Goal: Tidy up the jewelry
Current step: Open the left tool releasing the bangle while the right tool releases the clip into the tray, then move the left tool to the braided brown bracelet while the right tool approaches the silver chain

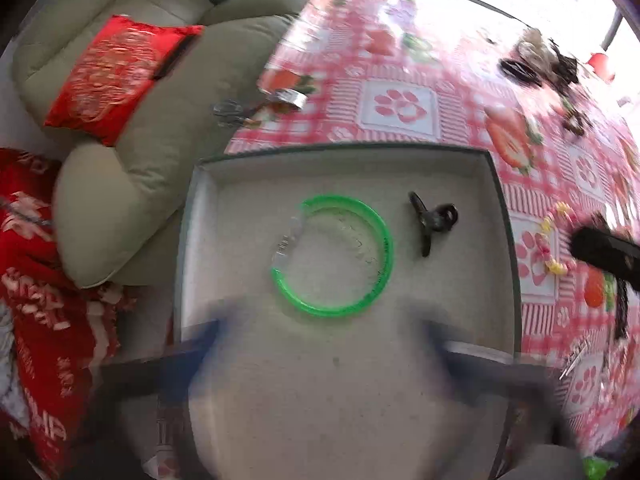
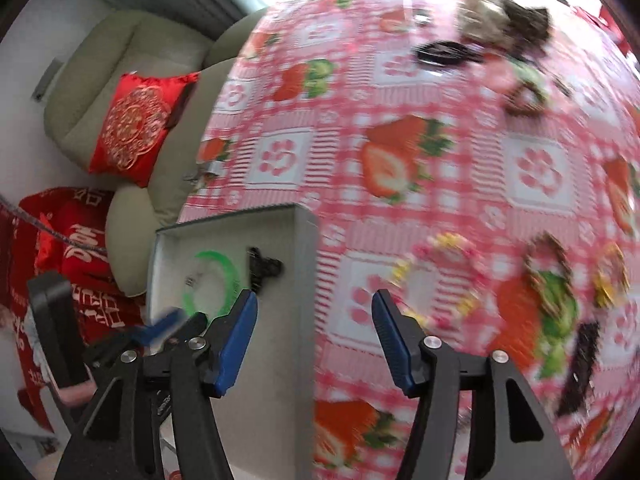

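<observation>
counter (image 2: 400, 80): pink strawberry-print cloth, beige sofa (image 1: 132, 184) beside
left view only: scissors (image 1: 240, 112)
left hand-held gripper (image 1: 324, 340): wide apart, empty
right hand-held gripper (image 2: 314, 312): apart, empty

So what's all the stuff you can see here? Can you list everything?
box: one, grey, at the table's sofa-side edge
bangle: one, green, inside the box
hair clip: one, black, inside the box beside the bangle
bead bracelet: one, pink and yellow, on the tablecloth right of the box
tablecloth: one, pink check with strawberries and paw prints, covering the table
other jewelry: several dark pieces, too blurred to count, far side of the table
sofa: one, beige, left of the table
cushion: one, red with gold pattern, on the sofa
left tongs: blue pads, open over the box
right tongs: blue pads, open, nothing between them
</observation>
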`<control>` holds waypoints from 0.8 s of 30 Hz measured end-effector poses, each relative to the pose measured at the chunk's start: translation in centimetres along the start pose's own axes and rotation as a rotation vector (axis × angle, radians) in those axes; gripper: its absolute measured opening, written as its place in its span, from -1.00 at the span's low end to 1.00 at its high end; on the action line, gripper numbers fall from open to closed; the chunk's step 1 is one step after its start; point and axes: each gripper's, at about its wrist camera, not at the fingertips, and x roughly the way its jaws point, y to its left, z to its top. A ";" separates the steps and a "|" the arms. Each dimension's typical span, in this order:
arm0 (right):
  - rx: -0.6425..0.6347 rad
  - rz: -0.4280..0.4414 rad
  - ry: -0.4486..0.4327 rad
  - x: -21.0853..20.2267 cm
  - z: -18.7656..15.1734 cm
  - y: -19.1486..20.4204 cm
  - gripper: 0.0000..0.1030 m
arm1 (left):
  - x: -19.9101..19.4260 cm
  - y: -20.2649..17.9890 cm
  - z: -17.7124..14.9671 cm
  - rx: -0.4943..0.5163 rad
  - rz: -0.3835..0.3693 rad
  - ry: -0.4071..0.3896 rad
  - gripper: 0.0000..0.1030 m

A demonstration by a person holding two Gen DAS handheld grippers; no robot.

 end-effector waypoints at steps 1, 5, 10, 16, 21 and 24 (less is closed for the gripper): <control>0.020 -0.003 -0.001 -0.4 -0.4 -0.8 0.25 | -0.4 -0.3 0.1 0.011 0.007 -0.014 1.00; 0.082 -0.025 -0.015 -2.0 -1.6 -3.4 0.29 | -1.0 -1.6 0.4 0.033 -0.002 -0.023 1.00; 0.136 -0.051 -0.033 -3.7 -2.9 -6.3 0.41 | -2.8 -4.3 0.8 0.102 0.000 -0.061 1.00; 0.203 -0.082 -0.048 -5.7 -4.1 -9.9 0.58 | -4.0 -9.0 0.9 0.194 -0.049 -0.070 1.00; 0.242 -0.123 -0.057 -7.0 -5.3 -12.8 0.66 | -4.4 -12.7 0.8 0.241 -0.087 -0.063 1.00; 0.272 -0.145 -0.063 -7.8 -5.9 -14.9 0.66 | -4.1 -14.7 0.6 0.276 -0.109 -0.031 1.00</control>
